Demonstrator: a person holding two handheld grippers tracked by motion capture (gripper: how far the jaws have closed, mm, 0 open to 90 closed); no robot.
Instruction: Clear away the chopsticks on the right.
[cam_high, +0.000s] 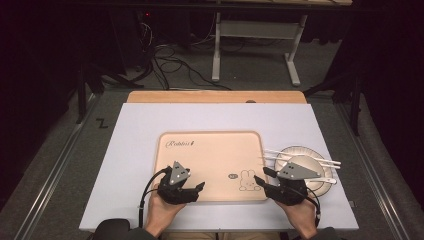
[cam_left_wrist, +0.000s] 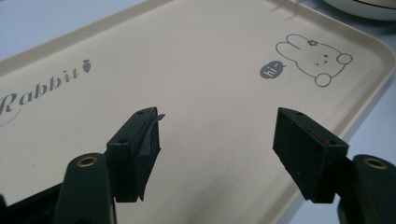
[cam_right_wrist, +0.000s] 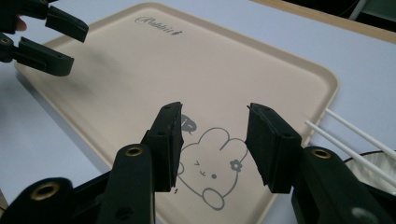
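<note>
A beige tray (cam_high: 210, 160) with a rabbit drawing (cam_high: 246, 181) at its near right lies in the middle of the white table mat. My left gripper (cam_high: 199, 190) hovers over the tray's near left edge, its jaws open and bare above the tray surface (cam_left_wrist: 196, 70). My right gripper (cam_high: 262, 176) sits at the tray's near right corner, jaws open over the rabbit drawing (cam_right_wrist: 210, 172) with nothing between them. The left gripper (cam_right_wrist: 77, 44) shows farther off in the right gripper view. A white plate (cam_high: 295, 151) with white sticks (cam_high: 310, 159) across it stands right of the tray.
The white mat (cam_high: 135, 150) covers the tabletop, with a wooden strip (cam_high: 215, 96) along its far edge. Beyond the table, a desk frame (cam_high: 260, 30) and loose cables (cam_high: 170, 60) lie on the dark floor. The sticks (cam_right_wrist: 355, 135) reach toward the tray's right edge.
</note>
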